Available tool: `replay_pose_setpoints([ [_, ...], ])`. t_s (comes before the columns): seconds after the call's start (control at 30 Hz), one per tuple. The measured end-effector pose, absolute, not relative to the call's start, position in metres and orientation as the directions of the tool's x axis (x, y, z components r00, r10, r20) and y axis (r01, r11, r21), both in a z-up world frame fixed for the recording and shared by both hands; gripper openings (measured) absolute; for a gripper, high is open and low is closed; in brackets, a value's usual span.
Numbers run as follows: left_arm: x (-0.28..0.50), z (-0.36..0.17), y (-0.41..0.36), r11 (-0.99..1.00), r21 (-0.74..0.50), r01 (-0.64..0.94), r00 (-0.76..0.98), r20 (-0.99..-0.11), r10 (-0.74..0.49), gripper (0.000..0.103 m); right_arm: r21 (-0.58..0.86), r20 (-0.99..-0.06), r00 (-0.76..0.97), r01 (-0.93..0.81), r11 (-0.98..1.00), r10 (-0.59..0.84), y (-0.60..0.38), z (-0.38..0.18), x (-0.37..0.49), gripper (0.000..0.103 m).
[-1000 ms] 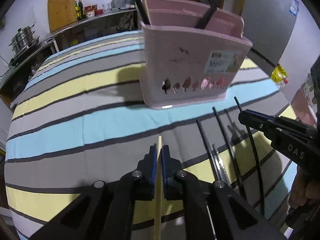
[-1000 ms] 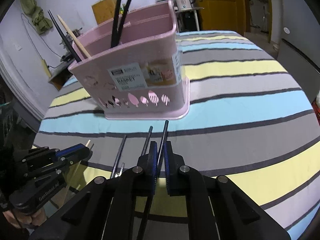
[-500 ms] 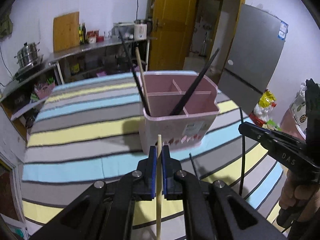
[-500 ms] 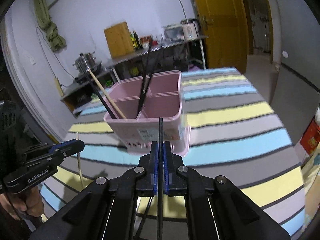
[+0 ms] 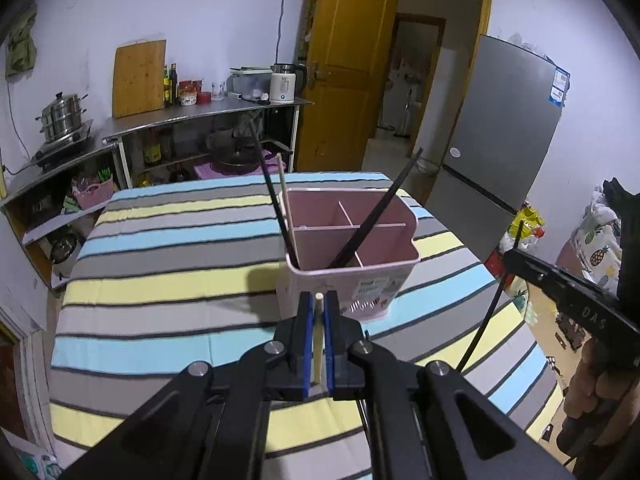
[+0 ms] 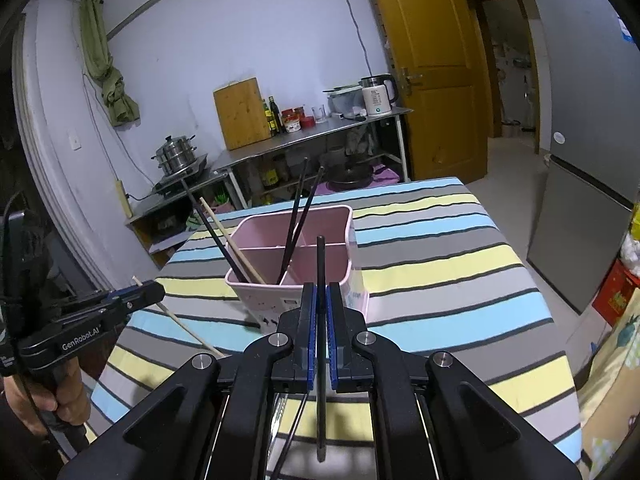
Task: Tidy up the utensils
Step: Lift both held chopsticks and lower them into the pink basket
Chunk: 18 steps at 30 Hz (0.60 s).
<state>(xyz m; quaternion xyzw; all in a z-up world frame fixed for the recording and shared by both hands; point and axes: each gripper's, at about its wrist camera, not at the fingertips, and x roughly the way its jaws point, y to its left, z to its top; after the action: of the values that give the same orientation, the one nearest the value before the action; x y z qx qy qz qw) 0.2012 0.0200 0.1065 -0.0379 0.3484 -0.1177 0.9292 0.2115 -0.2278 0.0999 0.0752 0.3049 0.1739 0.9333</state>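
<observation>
Now that both grippers have risen from the striped tablecloth [image 5: 168, 240], the left gripper [image 5: 319, 320] clamps a pale wooden chopstick [image 5: 318, 340], the divided pink plastic utensil basket [image 5: 352, 240] stands ahead between them, and the right gripper [image 6: 320, 320] clamps a black chopstick [image 6: 321, 280]; both seem ready for dropping in.
</observation>
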Motion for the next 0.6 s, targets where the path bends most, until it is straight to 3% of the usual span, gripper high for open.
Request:
replay_pose_setpoints([
  [0.6, 0.175, 0.116, 0.022, 0.966, -0.185, 0.18, 0.714, -0.651, -0.258, 0.006, 0.23, -0.506, 0.785, -0.276, 0.933, 0.357, -0.248, 0.12, 0.179, 0.004],
])
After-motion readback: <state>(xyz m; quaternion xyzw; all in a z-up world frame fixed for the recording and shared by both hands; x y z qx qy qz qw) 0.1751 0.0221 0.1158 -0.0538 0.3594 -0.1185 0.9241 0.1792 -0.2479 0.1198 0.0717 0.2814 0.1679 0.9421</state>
